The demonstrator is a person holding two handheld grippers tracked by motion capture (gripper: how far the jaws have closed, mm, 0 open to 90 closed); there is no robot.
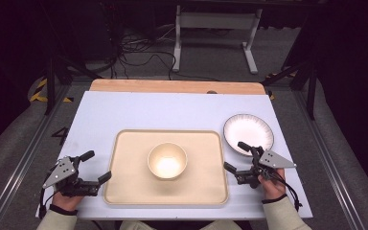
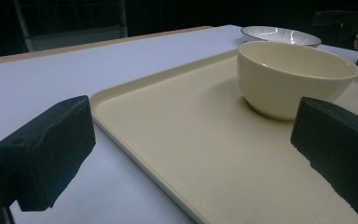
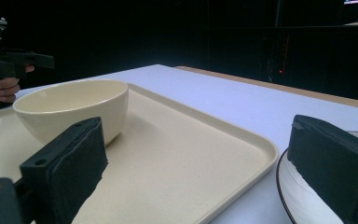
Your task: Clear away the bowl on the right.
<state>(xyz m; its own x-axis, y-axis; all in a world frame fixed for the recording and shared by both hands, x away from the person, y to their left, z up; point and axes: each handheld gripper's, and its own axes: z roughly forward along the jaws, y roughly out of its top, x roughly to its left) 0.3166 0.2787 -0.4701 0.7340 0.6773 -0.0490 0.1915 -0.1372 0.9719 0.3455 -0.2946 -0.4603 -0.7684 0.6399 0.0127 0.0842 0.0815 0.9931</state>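
A cream bowl [image 1: 167, 160] stands in the middle of a beige tray [image 1: 129, 191]. Right of the tray lies a white plate [image 1: 248, 133] with a dark rim. My left gripper [image 1: 97, 166] is open at the tray's left edge, its jaws wide apart and holding nothing. My right gripper [image 1: 235, 155] is open too, straddling the gap between the tray's right edge and the plate. The left gripper view looks across the tray [image 2: 191, 126] to the bowl [image 2: 293, 77] and plate [image 2: 279, 34]. In the right gripper view the bowl [image 3: 74, 107] sits left and the plate [image 3: 303, 196] low right.
The tray rests on a white table top [image 1: 139, 110] with a wooden strip [image 1: 172, 86] along its far edge. Beyond it are a dark floor with cables [image 1: 139, 52] and a white frame [image 1: 215, 28]. Bare table lies behind the tray.
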